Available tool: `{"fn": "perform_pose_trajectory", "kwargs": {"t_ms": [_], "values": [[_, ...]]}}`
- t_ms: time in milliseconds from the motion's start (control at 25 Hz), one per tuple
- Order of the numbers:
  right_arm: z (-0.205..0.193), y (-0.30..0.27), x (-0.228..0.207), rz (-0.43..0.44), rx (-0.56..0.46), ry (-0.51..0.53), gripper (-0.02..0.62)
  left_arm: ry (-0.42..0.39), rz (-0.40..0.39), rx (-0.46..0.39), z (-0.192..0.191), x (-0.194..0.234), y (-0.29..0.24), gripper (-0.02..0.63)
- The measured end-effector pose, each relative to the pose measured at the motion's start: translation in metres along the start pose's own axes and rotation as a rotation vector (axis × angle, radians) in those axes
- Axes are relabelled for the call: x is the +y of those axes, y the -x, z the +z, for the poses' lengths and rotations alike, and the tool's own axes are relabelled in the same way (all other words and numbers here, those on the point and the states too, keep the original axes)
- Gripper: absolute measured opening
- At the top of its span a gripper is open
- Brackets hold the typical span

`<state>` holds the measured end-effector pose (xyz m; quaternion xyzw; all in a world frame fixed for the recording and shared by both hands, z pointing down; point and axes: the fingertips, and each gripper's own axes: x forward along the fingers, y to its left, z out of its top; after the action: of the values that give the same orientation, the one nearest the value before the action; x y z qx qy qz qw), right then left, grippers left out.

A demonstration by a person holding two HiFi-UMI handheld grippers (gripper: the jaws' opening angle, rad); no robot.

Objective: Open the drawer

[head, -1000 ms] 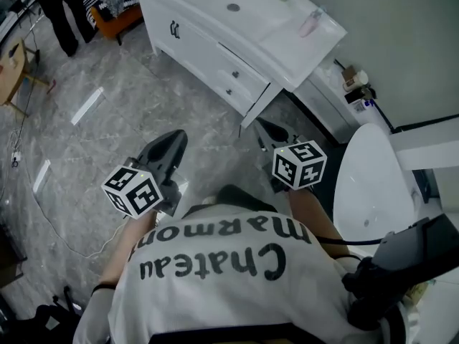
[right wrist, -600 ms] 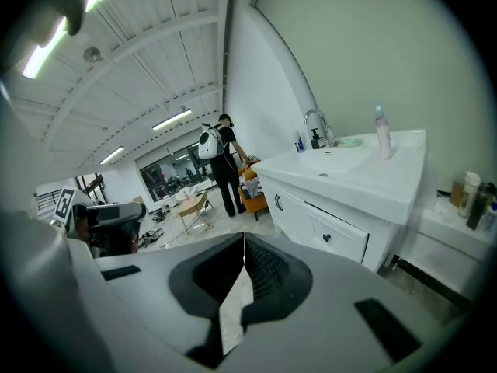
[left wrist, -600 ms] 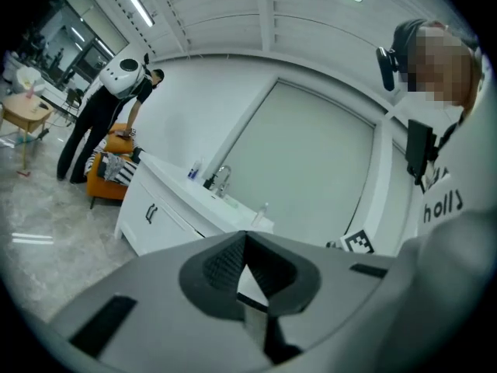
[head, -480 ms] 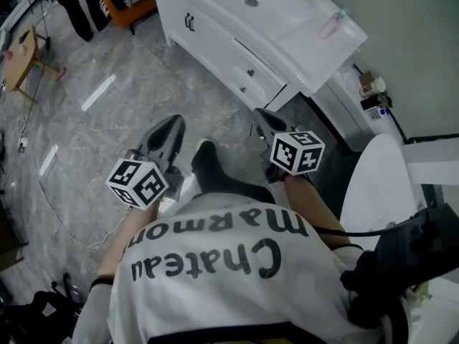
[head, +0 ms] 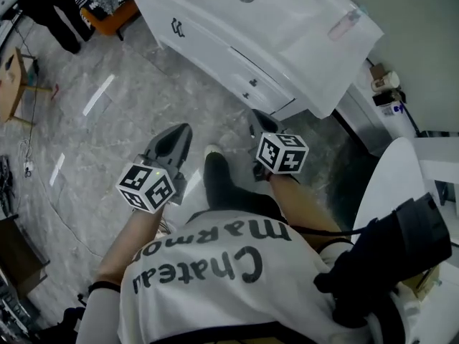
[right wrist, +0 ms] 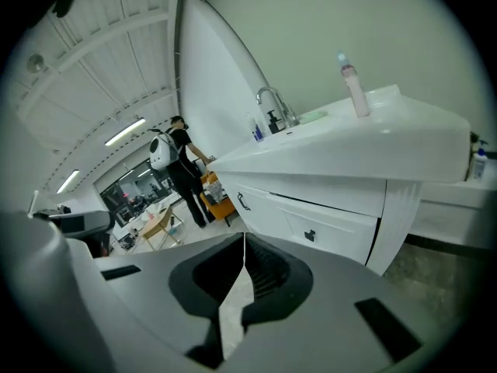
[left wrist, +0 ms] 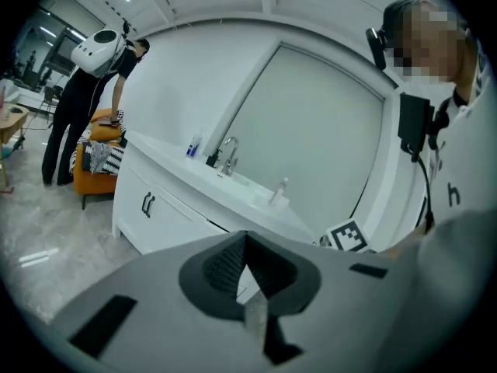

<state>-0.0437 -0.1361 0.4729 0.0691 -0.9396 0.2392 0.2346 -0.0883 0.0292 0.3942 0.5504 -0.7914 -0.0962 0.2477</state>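
Grey marble floor (head: 93, 142) underfoot; nearest, left gripper (head: 174, 140) & right gripper (head: 259, 122) both shut tight, empty, short of the vanity (head: 215, 20). Looks like approach step: drawer (head: 244, 74) closed, under the sink top. Next: right jaws must open, then close on the knob (head: 252, 83). Beyond, bystander (head: 50, 13) by orange seat (head: 118, 13).

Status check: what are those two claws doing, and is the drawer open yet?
Left gripper shut, empty. Right gripper shut, empty. Drawer closed, untouched. Nothing blocking.

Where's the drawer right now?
Head view, upper centre: the drawer is in the vanity front, right of the door handle, just ahead of the right gripper.
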Motion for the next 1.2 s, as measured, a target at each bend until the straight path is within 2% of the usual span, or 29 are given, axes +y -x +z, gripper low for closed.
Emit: {"fn": "perform_pose_trajectory", "kwargs": {"t_ms": [160, 360, 560, 640, 680, 720, 760, 880, 1000, 1200], "values": [[-0.017, -0.041, -0.035, -0.14, 0.006, -0.114, 0.012, 0.016, -0.014, 0.071, -0.002, 0.032, -0.037, 0.002], [-0.026, -0.089, -0.077, -0.258, 0.013, -0.178, 0.012, -0.01, -0.041, 0.164, -0.009, 0.062, -0.072, 0.002], [-0.046, -0.124, -0.112, -0.35, 0.074, -0.222, 0.014, 0.065, 0.01, 0.192, -0.018, 0.091, -0.091, 0.002], [-0.053, -0.133, -0.122, -0.379, 0.085, -0.253, 0.019, 0.059, 0.007, 0.229, -0.024, 0.097, -0.098, 0.002], [-0.057, -0.138, -0.127, -0.392, 0.092, -0.272, 0.045, 0.053, 0.004, 0.245, -0.025, 0.099, -0.102, 0.002], [-0.061, -0.141, -0.132, -0.409, 0.105, -0.289, 0.102, 0.049, 0.0, 0.258, -0.026, 0.1, -0.106, 0.002], [-0.066, -0.144, -0.137, -0.432, 0.119, -0.303, 0.12, 0.046, -0.004, 0.268, -0.027, 0.102, -0.108, 0.002], [-0.072, -0.157, -0.146, -0.467, 0.135, -0.318, 0.122, 0.032, -0.017, 0.302, -0.027, 0.107, -0.112, 0.002], [-0.068, -0.17, -0.152, -0.474, 0.133, -0.316, 0.153, 0.022, -0.027, 0.327, -0.029, 0.109, -0.11, 0.002], [-0.066, -0.182, -0.163, -0.514, 0.142, -0.343, 0.17, 0.06, 0.019, 0.347, -0.041, 0.117, -0.1, 0.002]]}}
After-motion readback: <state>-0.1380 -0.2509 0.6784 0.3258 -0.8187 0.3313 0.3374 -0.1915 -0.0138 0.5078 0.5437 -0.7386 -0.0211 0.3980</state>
